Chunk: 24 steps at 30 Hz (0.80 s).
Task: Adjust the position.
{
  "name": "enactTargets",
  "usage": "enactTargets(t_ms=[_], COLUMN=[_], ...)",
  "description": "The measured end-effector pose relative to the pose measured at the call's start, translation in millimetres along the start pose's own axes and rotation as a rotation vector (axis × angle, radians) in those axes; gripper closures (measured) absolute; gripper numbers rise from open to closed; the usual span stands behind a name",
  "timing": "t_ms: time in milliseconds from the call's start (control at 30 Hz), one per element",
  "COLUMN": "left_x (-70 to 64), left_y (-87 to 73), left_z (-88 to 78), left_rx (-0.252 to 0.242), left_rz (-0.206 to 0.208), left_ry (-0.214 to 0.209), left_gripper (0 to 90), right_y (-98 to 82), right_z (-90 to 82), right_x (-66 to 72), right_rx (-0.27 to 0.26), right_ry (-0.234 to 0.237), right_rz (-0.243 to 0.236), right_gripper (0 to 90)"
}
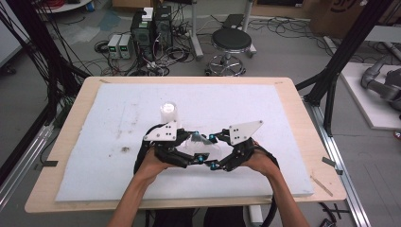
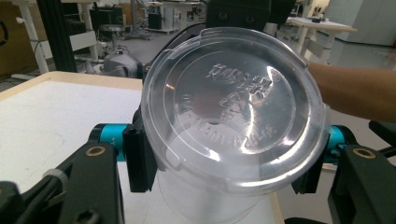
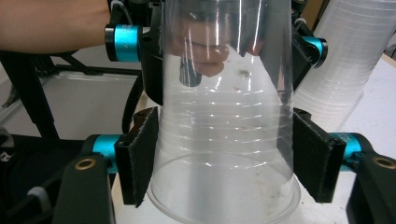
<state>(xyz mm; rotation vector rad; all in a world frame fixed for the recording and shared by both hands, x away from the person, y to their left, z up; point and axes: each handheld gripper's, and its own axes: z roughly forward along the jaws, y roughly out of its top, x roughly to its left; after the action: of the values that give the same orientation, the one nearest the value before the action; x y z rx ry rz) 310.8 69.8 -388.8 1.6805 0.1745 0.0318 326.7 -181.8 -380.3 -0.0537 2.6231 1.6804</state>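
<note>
I clamp the clear cup (image 3: 224,140) in both my left gripper (image 1: 201,158) and right gripper (image 1: 213,165), lifted near the desk's (image 1: 302,118) front edge, steadying its lid (image 2: 231,107).

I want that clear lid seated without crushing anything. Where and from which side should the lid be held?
Grip the clear lid by opposite points of its stiff raised rim, jaws coming in edge-on from the sides, as the left gripper does. Its flat embossed centre looks thin and would likely flex.

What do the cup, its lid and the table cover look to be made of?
Cup: clear thin plastic, glossy; the other gripper shows through it. Lid: clear plastic, embossed lettering, shiny highlights. Table cover: matte white sheet, probably foam, speckled with dirt marks.
</note>
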Motion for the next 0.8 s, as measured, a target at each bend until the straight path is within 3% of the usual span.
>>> enactTargets(t_ms=[67, 133, 200, 233, 267, 500, 567, 800], left_x=[0.0, -0.2, -0.8, -0.3, 0.4, -0.5, -1.4, 1.1], left_y=[-0.3, -0.2, -0.1, -0.3, -0.5, 0.3, 1.1, 9.4], left_z=[0.2, 0.2, 0.9, 0.8, 0.0, -7.0, -11.6, -16.6], left_rx=[-0.001, -0.002, 0.000, 0.008, 0.010, 0.028, 0.120, 0.461], left_rz=[0.000, 0.001, -0.006, -0.038, -0.043, -0.034, -0.027, -0.005], left_ry=[-0.002, -0.002, 0.023, 0.045, 0.044, 0.056, 0.059, 0.054], left_gripper=[37.4, 31.2, 17.4, 12.3, 10.3, 8.0, 8.0, 8.0], right_y=[-0.1, -0.1, -0.3, -0.8, -1.0, -2.8, -3.6, 5.0], right_z=[-0.4, -0.7, -1.0, -1.8, -2.0, -2.9, -2.9, 3.3], right_x=[-0.2, -0.1, -0.2, -0.6, -1.2, -2.7, -2.9, -5.0], right_rx=[0.003, 0.002, 0.004, 0.012, 0.009, 0.030, 0.054, 0.293], right_ry=[0.000, 0.000, -0.005, -0.008, -0.007, -0.016, -0.020, 0.009], right_rz=[-0.005, -0.007, -0.003, 0.005, 0.003, 0.026, 0.037, 0.052], right_gripper=[33.9, 34.1, 34.1, 34.1, 34.2, 34.1, 34.2, 34.4])
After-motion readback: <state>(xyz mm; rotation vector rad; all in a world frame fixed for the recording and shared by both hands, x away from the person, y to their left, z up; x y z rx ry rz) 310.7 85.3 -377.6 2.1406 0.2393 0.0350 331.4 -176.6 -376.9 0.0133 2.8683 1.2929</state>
